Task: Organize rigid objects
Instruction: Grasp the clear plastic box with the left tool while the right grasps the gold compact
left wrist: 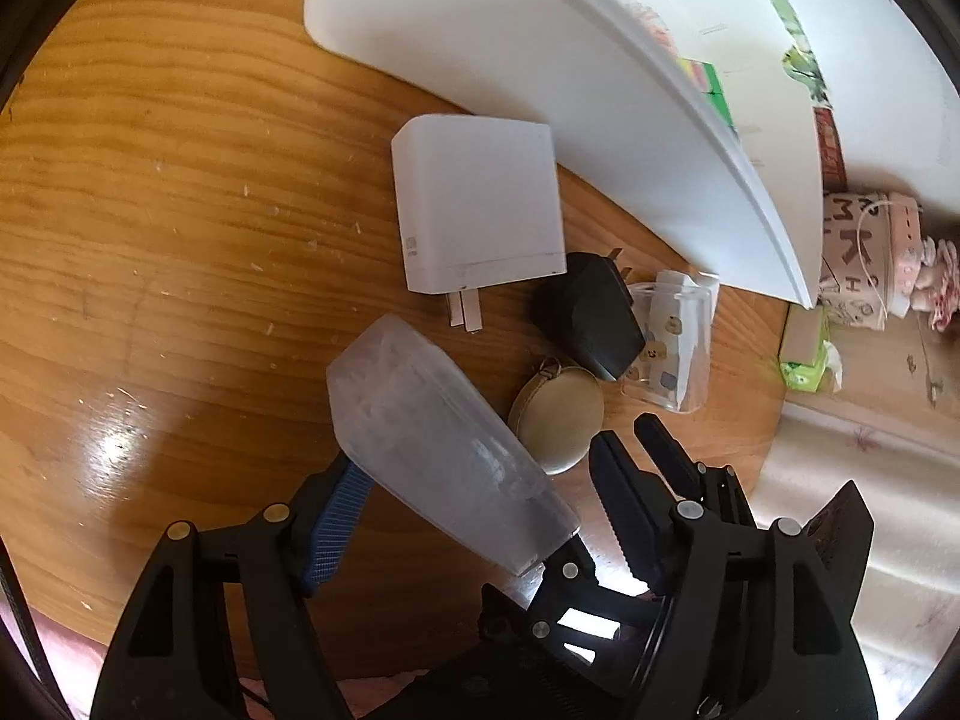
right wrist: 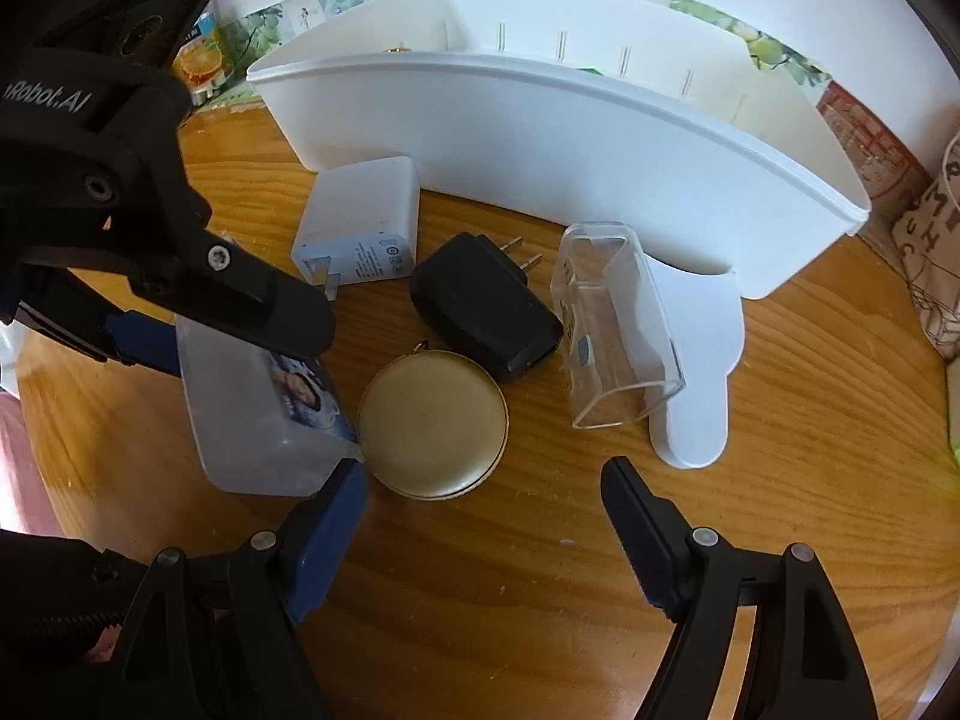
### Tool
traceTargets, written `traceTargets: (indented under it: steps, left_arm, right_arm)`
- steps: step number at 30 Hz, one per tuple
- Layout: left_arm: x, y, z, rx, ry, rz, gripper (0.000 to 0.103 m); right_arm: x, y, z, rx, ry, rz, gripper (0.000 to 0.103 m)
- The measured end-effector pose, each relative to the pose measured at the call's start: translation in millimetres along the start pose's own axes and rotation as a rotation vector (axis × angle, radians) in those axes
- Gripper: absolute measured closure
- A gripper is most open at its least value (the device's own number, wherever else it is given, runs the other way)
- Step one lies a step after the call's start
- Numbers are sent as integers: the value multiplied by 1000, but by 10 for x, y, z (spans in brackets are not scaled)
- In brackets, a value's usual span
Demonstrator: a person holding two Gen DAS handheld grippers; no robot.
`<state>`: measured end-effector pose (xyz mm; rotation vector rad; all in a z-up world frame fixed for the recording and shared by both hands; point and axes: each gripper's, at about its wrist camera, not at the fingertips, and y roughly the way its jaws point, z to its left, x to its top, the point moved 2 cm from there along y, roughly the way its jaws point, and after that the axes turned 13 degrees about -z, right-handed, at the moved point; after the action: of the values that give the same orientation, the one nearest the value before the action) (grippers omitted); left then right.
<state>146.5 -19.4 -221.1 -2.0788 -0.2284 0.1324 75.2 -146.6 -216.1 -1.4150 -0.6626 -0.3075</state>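
Note:
My left gripper (left wrist: 477,498) is shut on a translucent plastic box (left wrist: 432,420) that has a printed label and lies tilted on the wooden table (left wrist: 180,240). The right wrist view shows the left gripper (right wrist: 246,348) flanking that box (right wrist: 252,426). Just right of the box lies a round gold tin (right wrist: 432,426), and my right gripper (right wrist: 480,504) hangs open above the tin's near edge. Behind the tin are a white charger (right wrist: 360,222), a black charger (right wrist: 486,306) and a clear plastic case (right wrist: 618,336). A long white organizer tray (right wrist: 540,132) stands behind them.
A flat white divider piece (right wrist: 696,372) lies under the clear case, against the tray. A patterned cloth bag (left wrist: 864,252) and a green tissue pack (left wrist: 804,360) sit beyond the table's right edge. An orange-print can (right wrist: 204,60) stands at the back left.

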Motion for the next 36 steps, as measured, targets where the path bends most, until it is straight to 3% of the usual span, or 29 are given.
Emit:
traceTargets:
  steps: [3,17,28,36]
  left_arm:
    - [1,73,47,10,-40,22,43]
    - [42,22,154,-36,-80,16,50]
    - [36,-110,274,-45,-44,0,61]
    - [21,-182,389,-42,-46,-12,63]
  right_arm:
    - [33,35,-20,15,-10,7,22]
    - [114,73,-43,15,-45,2,22]
    - [79,50,241,9,-49,5,30]
    - [82,131,423,-1,-31,7,37]
